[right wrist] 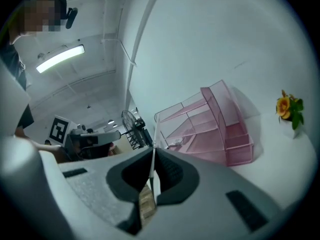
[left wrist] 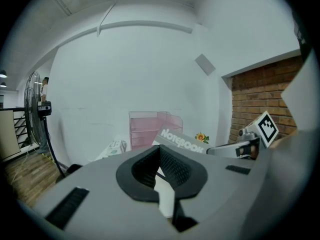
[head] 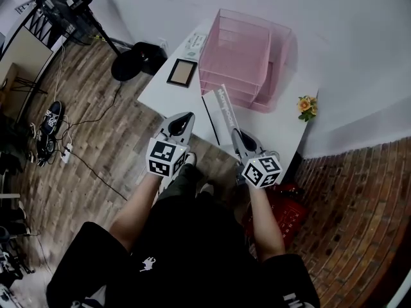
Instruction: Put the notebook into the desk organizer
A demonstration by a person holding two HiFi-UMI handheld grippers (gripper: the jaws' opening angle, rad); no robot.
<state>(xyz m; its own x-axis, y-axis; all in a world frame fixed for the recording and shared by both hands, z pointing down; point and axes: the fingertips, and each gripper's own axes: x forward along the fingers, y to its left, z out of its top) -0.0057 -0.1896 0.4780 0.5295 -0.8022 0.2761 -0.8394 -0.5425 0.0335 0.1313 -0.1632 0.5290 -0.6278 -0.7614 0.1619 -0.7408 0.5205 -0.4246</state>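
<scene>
Right hand-held gripper (head: 239,136): jaws clamped on the notebook's (head: 226,104) lower edge. In the right gripper view the cover runs edge-on as a thin white line between the pads. Left hand-held gripper (head: 182,122): jaws closed together, nothing clearly gripped, over the bench's (head: 282,133) near edge, left of the notebook and not touching it.

Notebook is tilted up, held over the front of the bench just in front of the pink desk organizer (head: 282,63), not in it.

Writing: "Notebook" in white on the grey cover, readable in head view and left gripper view. White packet (head: 194,43) with green print, too small to read. Black-and-white square markers on both gripper cubes.

Organizer sits at the back of the bench by the wall, with its open tiers facing the grippers. Dark-framed panel (head: 182,72) is left of it, small flower pot (head: 307,106) to its right near the bench corner. Bare bench surface right of the notebook. Red basket (head: 282,213) on the floor below the right edge.
</scene>
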